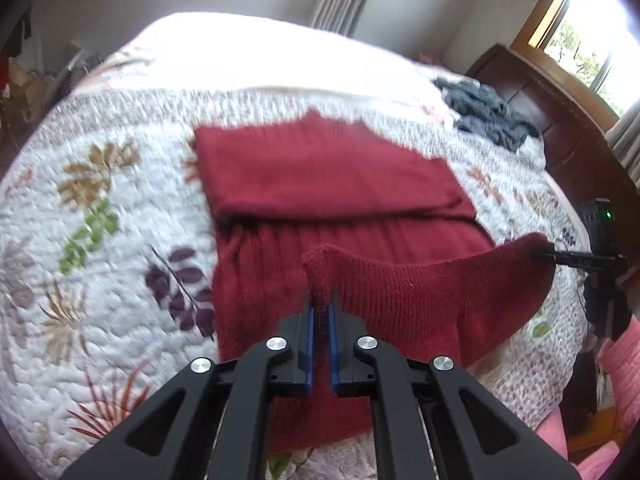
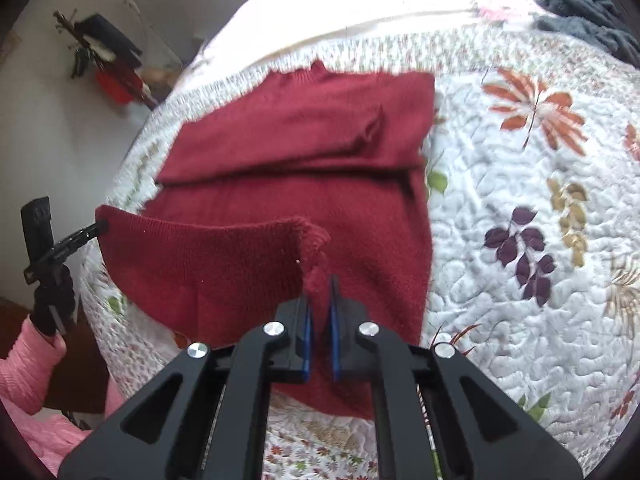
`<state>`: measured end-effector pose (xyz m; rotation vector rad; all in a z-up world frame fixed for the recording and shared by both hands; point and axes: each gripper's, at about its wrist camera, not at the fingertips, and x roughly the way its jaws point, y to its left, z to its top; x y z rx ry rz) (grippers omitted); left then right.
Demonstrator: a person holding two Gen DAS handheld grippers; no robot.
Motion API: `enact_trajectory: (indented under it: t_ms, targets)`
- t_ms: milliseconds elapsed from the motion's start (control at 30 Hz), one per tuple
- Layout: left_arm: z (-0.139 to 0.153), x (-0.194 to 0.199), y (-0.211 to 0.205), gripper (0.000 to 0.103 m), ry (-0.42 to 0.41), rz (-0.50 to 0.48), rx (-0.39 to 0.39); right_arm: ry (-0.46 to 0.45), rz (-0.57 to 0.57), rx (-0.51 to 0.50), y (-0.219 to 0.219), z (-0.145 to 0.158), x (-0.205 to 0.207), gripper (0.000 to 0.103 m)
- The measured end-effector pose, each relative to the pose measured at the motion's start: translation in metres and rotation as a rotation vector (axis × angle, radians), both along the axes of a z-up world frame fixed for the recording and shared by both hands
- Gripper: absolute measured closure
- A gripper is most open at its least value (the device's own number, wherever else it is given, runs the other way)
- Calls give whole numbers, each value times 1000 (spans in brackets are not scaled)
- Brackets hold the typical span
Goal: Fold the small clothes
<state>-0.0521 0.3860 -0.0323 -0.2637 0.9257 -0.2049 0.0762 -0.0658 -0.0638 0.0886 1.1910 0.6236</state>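
A dark red knit sweater (image 1: 328,172) lies on the floral quilt (image 1: 100,208), its sleeves folded across the chest. My left gripper (image 1: 321,304) is shut on one bottom hem corner, lifted off the quilt. My right gripper (image 2: 320,292) is shut on the other hem corner of the sweater (image 2: 304,132). The ribbed hem (image 1: 432,280) hangs taut between the two grippers. In the left wrist view the right gripper (image 1: 550,256) shows at the far right; in the right wrist view the left gripper (image 2: 98,228) shows at the left edge.
A crumpled grey garment (image 1: 484,112) lies at the far side of the bed near a dark wooden headboard (image 1: 560,120). A pink sleeve (image 2: 28,364) holds the gripper handle. The bed edge runs beside the sweater, with a wall and clutter (image 2: 108,56) beyond.
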Motion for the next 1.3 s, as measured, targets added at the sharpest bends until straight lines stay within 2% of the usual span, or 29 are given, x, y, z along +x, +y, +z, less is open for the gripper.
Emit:
enact_trajectory:
  t_ms: [133, 333, 467, 600, 767, 933, 1033, 1167, 1300]
  targets:
    - [35, 13, 4, 98, -92, 29, -6, -71, -15, 34, -3, 36, 13, 98]
    - [78, 67, 13, 98, -208, 86, -5, -176, -29, 20, 9, 87, 60, 98]
    - [89, 109, 26, 98, -238, 125, -24, -208, -51, 0, 23, 100, 105, 98]
    - [86, 151, 33, 98, -239, 151, -3, -204, -80, -34, 38, 94, 152, 98]
    - [63, 208, 48, 98, -197, 190, -5, -170, -121, -71, 53, 71, 207, 98]
    - [14, 260, 59, 98, -99, 219, 42, -104, -149, -108, 70, 26, 257, 98]
    - [-18, 280, 62, 98, -28, 227, 66, -61, -161, -147, 79, -8, 277, 98]
    - [-68, 301, 69, 98, 89, 250, 42, 11, -185, -187, 85, -52, 294, 98]
    - [-94, 311, 66, 96, 157, 258, 53, 60, -206, -212, 84, -81, 304, 97]
